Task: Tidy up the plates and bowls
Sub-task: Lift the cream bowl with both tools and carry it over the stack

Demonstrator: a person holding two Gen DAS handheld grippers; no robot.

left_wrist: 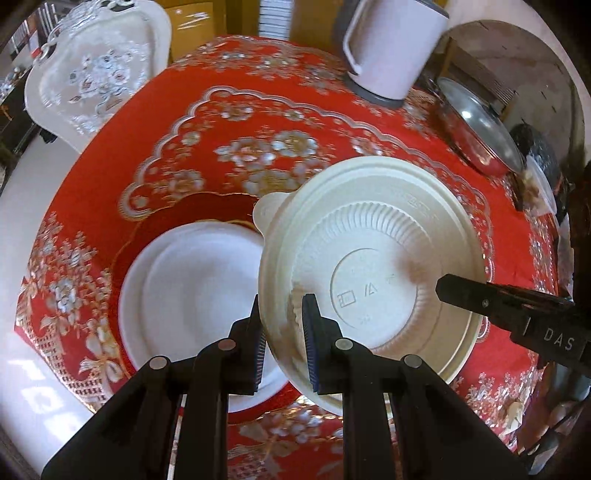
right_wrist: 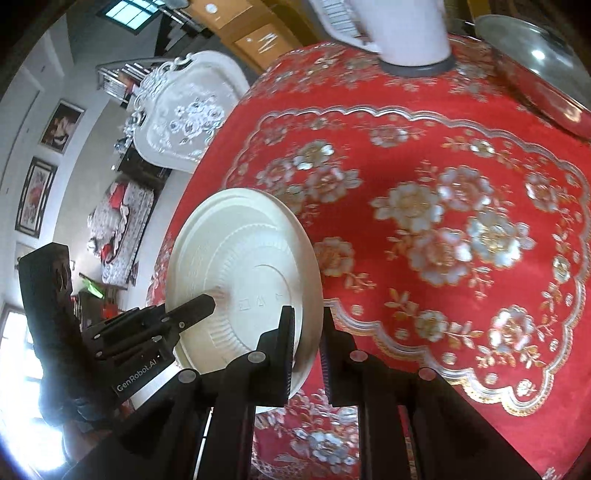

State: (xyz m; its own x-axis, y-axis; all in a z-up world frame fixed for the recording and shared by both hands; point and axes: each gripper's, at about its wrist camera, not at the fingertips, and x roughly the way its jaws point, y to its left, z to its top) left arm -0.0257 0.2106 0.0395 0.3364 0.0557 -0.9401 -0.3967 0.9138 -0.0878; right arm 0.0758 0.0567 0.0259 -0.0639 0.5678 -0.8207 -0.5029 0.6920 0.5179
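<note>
L wrist view: left gripper [left_wrist: 283,345] clamps the rim of a cream ribbed plastic bowl [left_wrist: 373,266], turned on edge w/ its underside to the camera, above the red floral tablecloth [left_wrist: 229,110]. White round plate [left_wrist: 192,291] lies flat just left of it. Right gripper [left_wrist: 441,286] finger reaches in from the right, touching the bowl base.

R wrist view: right gripper [right_wrist: 308,345] jaws narrow, straddling the bowl [right_wrist: 243,273] rim; left gripper [right_wrist: 207,301] tip on its underside. White jug [right_wrist: 406,29] & steel lidded pan [right_wrist: 535,62] at the far edge.

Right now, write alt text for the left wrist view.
The left gripper pinches the rim of an upside-down cream ribbed disposable bowl, while the right gripper touches it from the right. Beside it, white foam plates lie on a red floral tablecloth, with a white kettle behind.
</note>
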